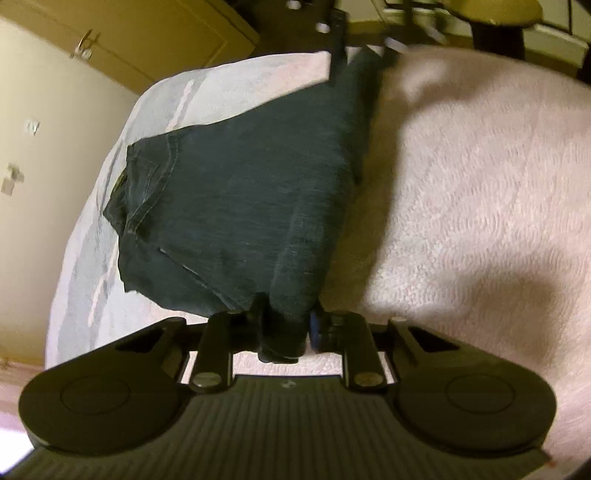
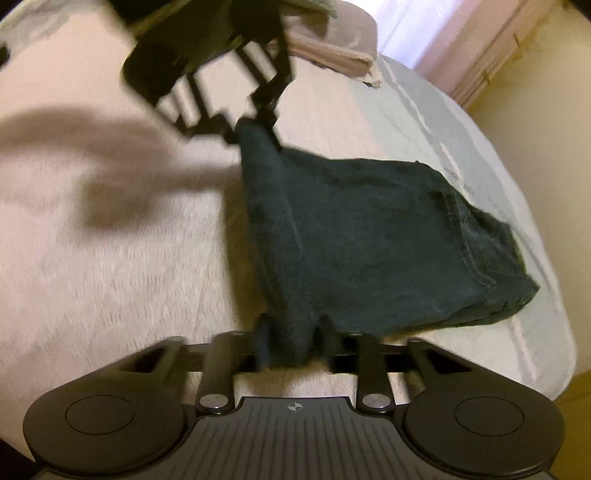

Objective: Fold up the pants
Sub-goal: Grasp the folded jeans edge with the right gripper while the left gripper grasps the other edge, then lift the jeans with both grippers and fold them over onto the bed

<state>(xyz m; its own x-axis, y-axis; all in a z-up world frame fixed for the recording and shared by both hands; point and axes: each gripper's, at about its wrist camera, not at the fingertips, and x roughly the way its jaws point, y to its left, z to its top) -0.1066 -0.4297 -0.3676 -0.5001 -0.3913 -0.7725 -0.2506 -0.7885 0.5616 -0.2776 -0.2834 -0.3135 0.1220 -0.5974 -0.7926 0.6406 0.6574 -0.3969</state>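
Left wrist view: a bed (image 1: pixel 461 192) covered in a pale pink textured spread fills the scene, with a light grey-striped sheet (image 1: pixel 92 236) along its far edge, a cream wall beyond and a wooden cupboard door (image 1: pixel 140 33) at upper left. The dark denim pants (image 1: pixel 236 210) lie across the spread, the waistband and pocket seams toward the sheet side. The left gripper (image 1: pixel 284 325) is clamped on a bunched fold of the denim at the near edge, cloth pinched between its fingers. At the far end of the fabric the right gripper (image 1: pixel 354 48) is seen, blurred, with the denim running up into it.

Right wrist view: the same pink spread, with folded beige linen (image 2: pixel 332 51) near the head of the bed and a curtained window (image 2: pixel 424 29) behind. The right gripper (image 2: pixel 291 343) is closed on a gathered edge of the pants (image 2: pixel 369 240). The left gripper (image 2: pixel 255 125), blurred, holds the opposite corner, raised off the spread. No containers are visible in either view.
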